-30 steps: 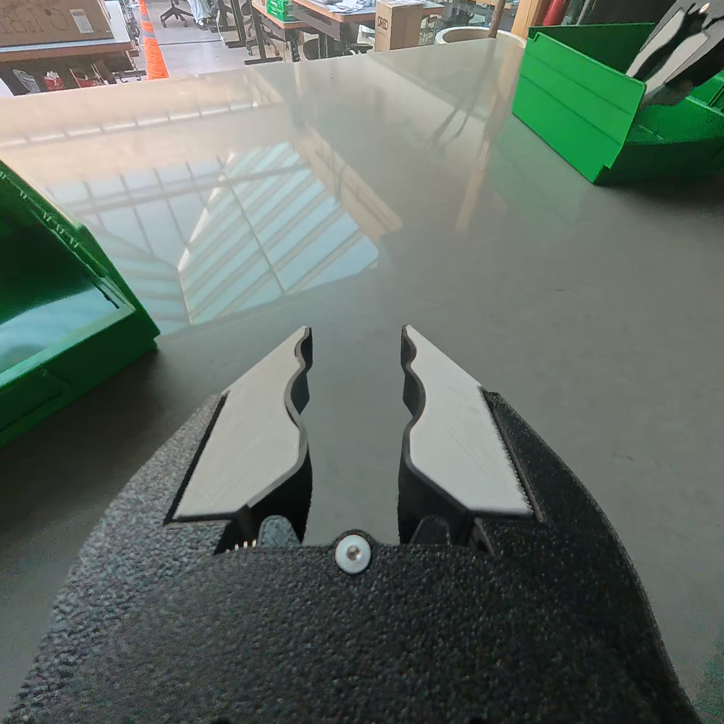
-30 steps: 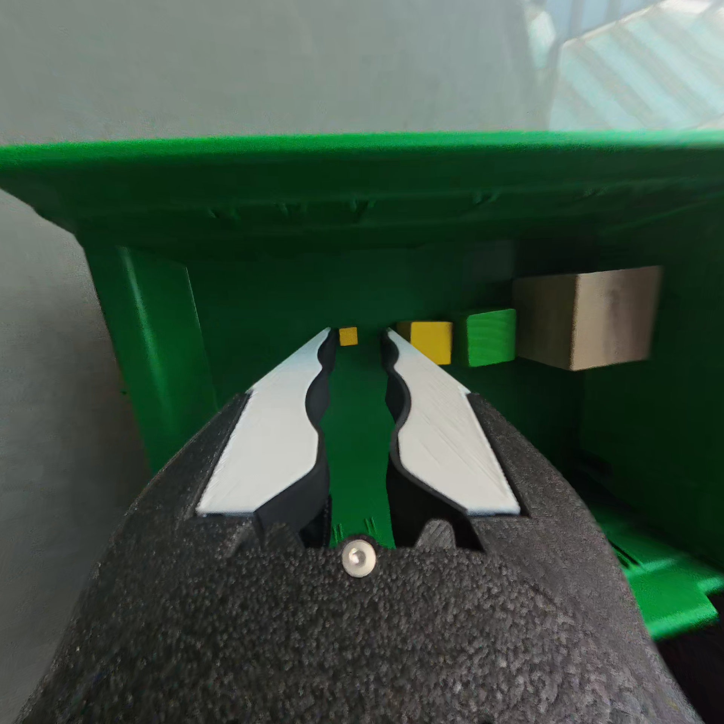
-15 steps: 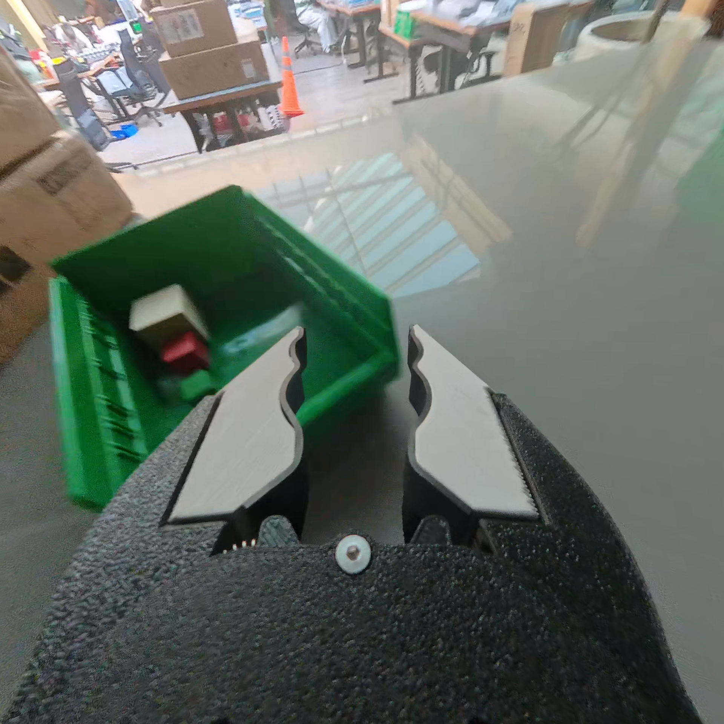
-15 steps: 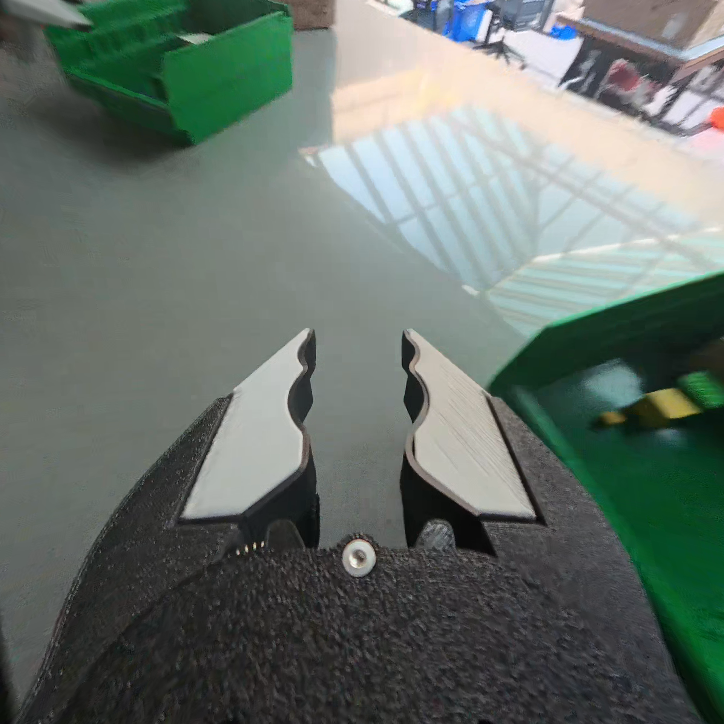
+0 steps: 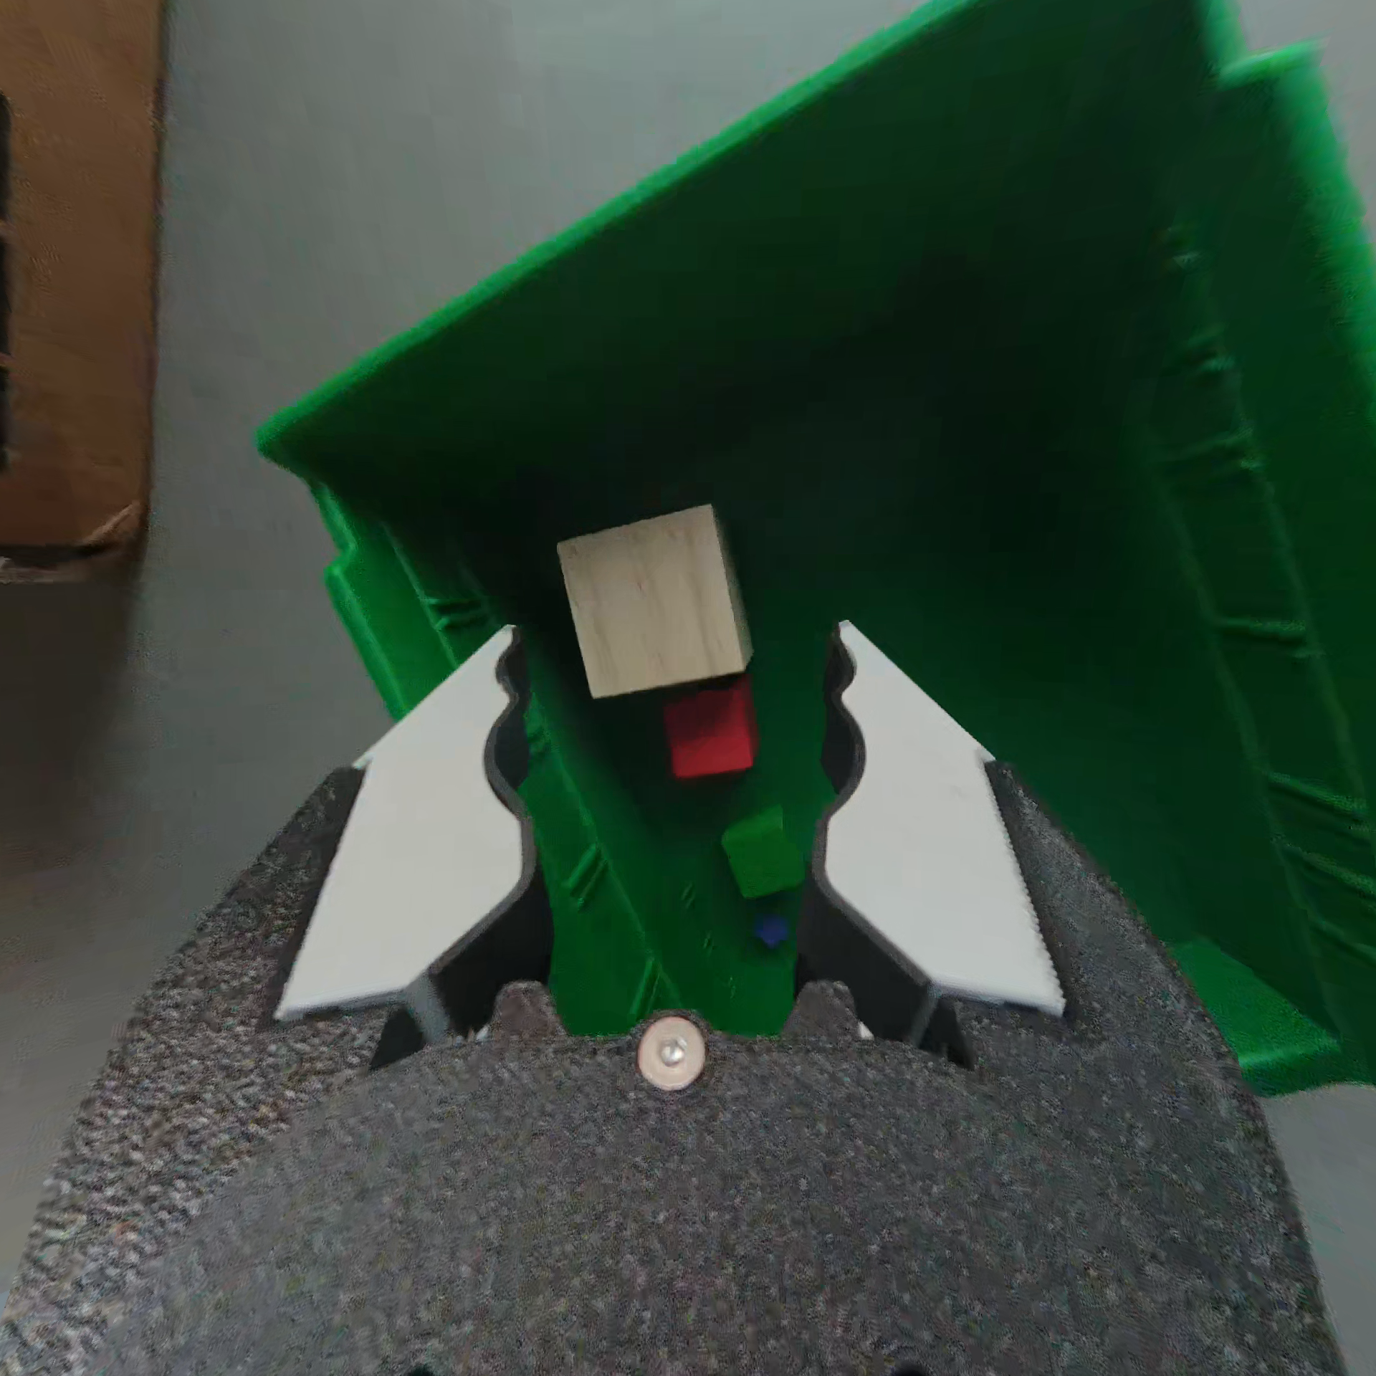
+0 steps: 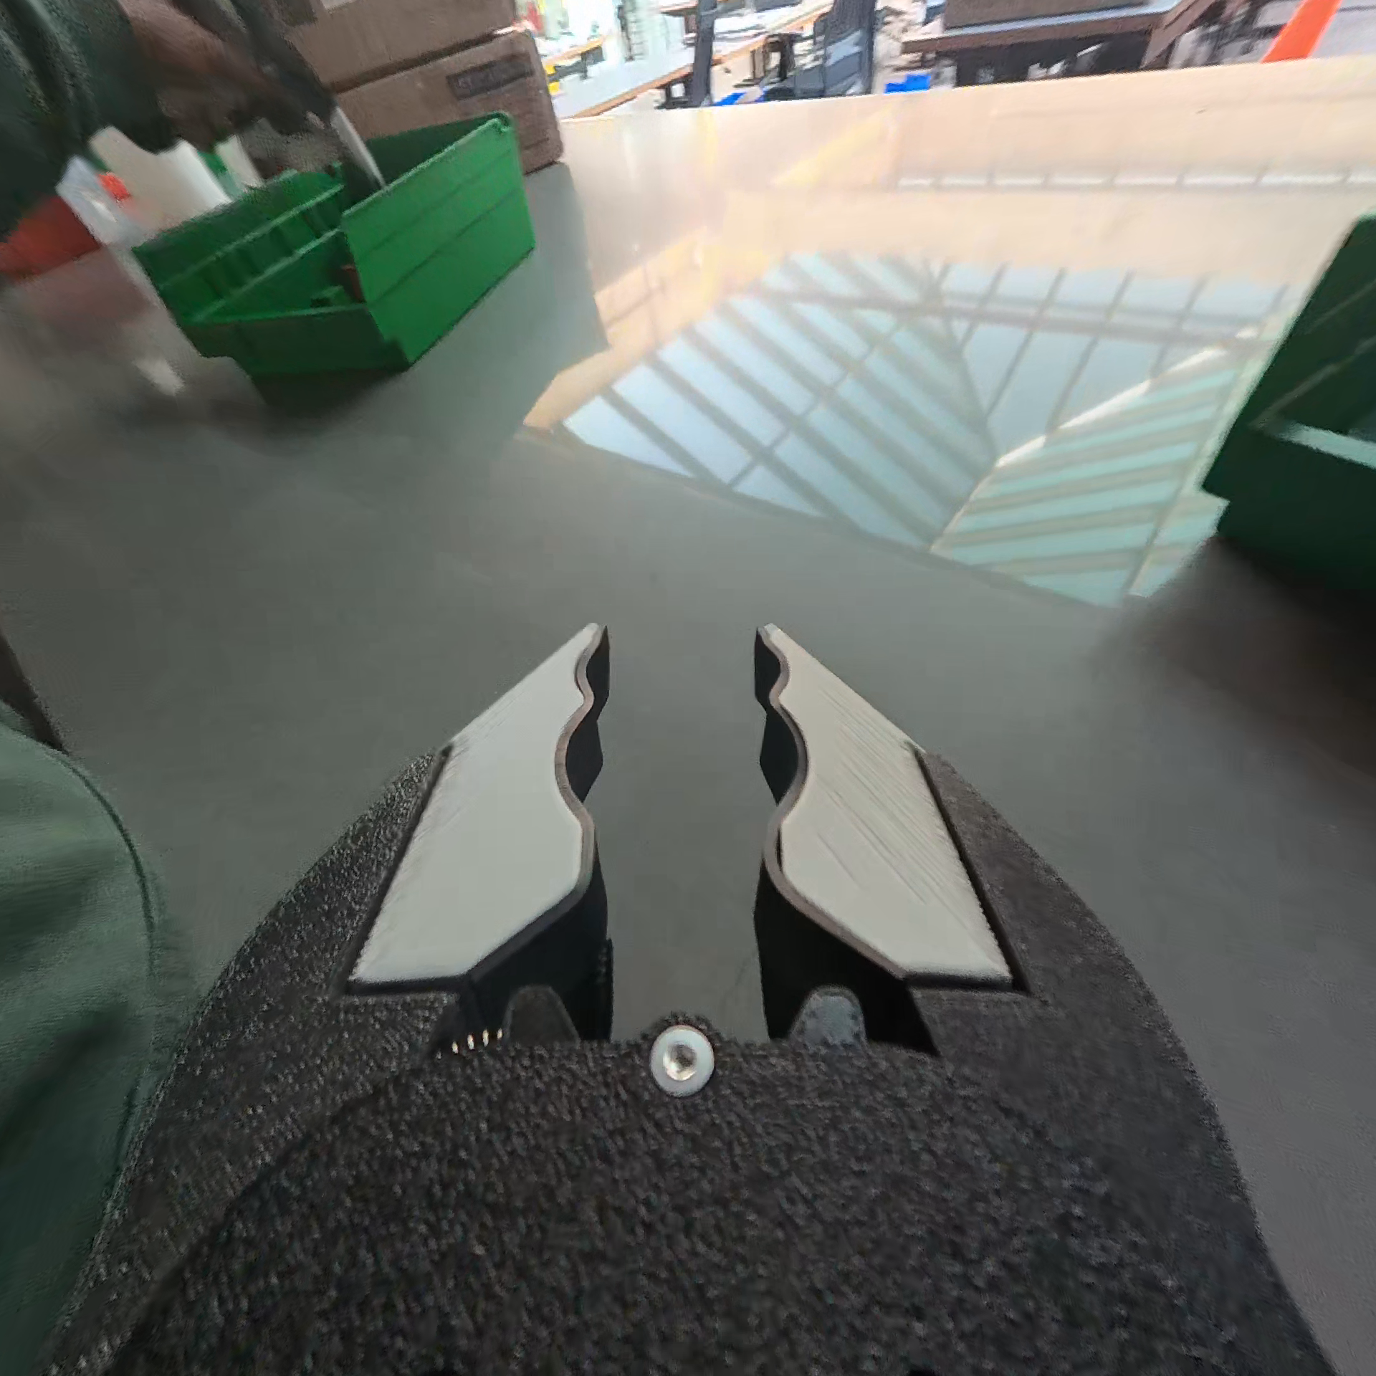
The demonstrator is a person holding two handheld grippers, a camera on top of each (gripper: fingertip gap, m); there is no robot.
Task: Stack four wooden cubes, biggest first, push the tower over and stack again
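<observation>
In the left wrist view my left gripper is open wide and empty, pointing down into a green bin. In the bin lie a pale wooden block, a red cube, a small green cube and a tiny blue piece, all between my fingers. In the right wrist view my right gripper is open and empty above the bare grey table. The same green bin shows far left there, with the left gripper over it.
A second green bin stands at the right edge of the right wrist view. Cardboard boxes stand behind the left bin, and one shows in the left wrist view. A green sleeve is at the near left. My hands' fingertips stand some 70 cm from each other.
My left gripper swung left and tipped down over the left bin, and opened wider. My right gripper left the right bin, swung left and now faces the table's middle.
</observation>
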